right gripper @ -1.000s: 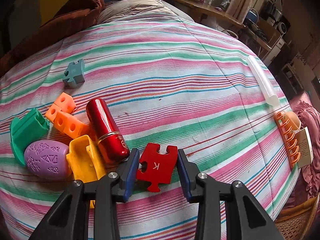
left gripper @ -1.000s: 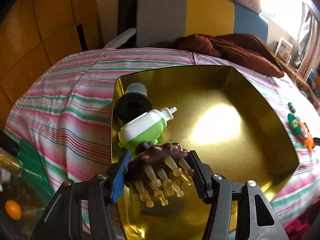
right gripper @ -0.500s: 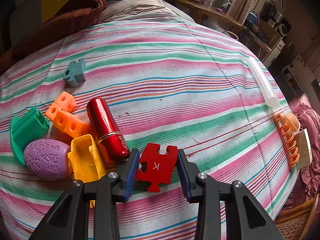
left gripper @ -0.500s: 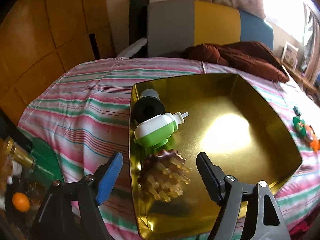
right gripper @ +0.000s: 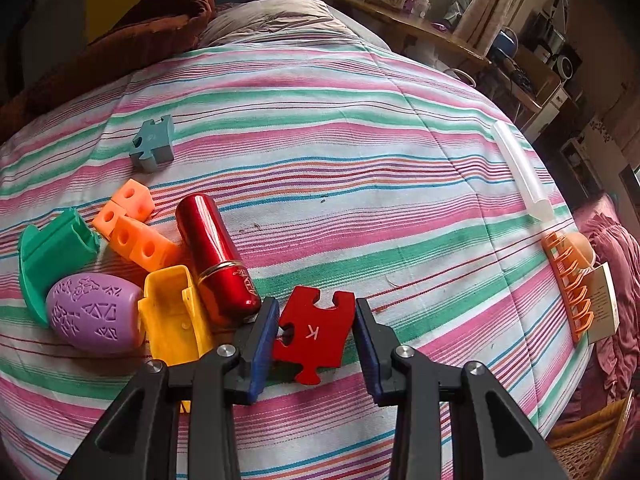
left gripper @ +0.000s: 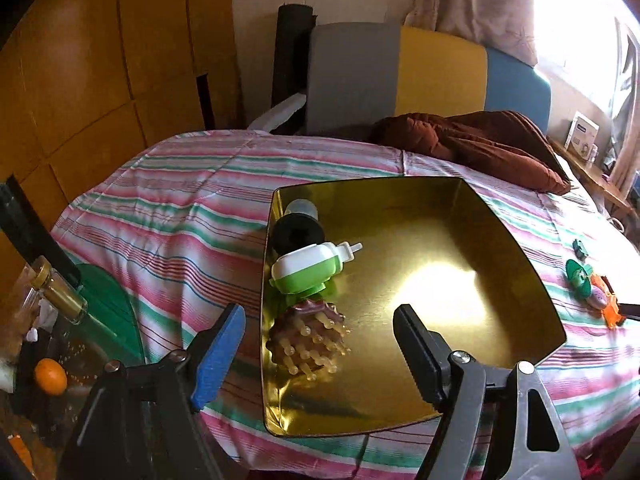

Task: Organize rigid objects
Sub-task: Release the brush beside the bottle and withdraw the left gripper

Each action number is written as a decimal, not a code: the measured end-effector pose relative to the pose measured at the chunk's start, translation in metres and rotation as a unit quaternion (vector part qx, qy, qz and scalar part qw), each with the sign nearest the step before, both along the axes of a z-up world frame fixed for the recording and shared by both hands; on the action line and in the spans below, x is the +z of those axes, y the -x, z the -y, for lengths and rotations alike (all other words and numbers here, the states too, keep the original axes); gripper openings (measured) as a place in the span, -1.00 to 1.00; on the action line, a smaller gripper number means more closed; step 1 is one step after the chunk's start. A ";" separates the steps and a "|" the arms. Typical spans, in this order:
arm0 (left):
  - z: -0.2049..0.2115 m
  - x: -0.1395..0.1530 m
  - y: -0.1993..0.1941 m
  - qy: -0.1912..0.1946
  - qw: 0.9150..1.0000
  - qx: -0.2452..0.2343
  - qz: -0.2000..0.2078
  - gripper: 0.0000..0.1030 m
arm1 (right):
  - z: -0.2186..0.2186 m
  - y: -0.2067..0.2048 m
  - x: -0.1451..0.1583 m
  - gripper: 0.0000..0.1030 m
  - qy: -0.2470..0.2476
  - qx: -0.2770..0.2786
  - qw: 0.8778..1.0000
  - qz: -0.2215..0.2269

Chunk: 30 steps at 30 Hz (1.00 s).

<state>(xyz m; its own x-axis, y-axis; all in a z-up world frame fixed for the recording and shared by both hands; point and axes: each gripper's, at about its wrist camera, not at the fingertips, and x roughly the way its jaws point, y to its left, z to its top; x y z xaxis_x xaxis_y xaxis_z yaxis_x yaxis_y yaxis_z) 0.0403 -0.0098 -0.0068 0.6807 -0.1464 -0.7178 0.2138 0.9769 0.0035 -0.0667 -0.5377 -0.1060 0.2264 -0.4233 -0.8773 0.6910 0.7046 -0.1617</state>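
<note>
My right claw [right gripper: 316,336] grips the red puzzle piece [right gripper: 314,332]; left claw [left gripper: 320,344] released. Lipstick [right gripper: 216,256] at ten o'clock may roll when I lift.

Gold tray [left gripper: 520,280] on the striped bed: black spool [left gripper: 298,234], green-white bottle [left gripper: 308,270] on its side, brown spiky brush [left gripper: 310,338] bristles-up, all along its left wall. Still on the bed: red K puzzle piece [right gripper: 314,338] lying flat, red tube [right gripper: 216,256], yellow block [right gripper: 172,320], purple egg [right gripper: 94,314], orange cubes [right gripper: 134,232], teal puzzle piece [right gripper: 154,144].
</note>
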 end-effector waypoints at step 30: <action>0.000 -0.014 0.015 0.006 1.000 -0.001 -0.029 0.50 | 0.004 0.011 0.003 -0.28 -0.018 -0.015 1.000 0.019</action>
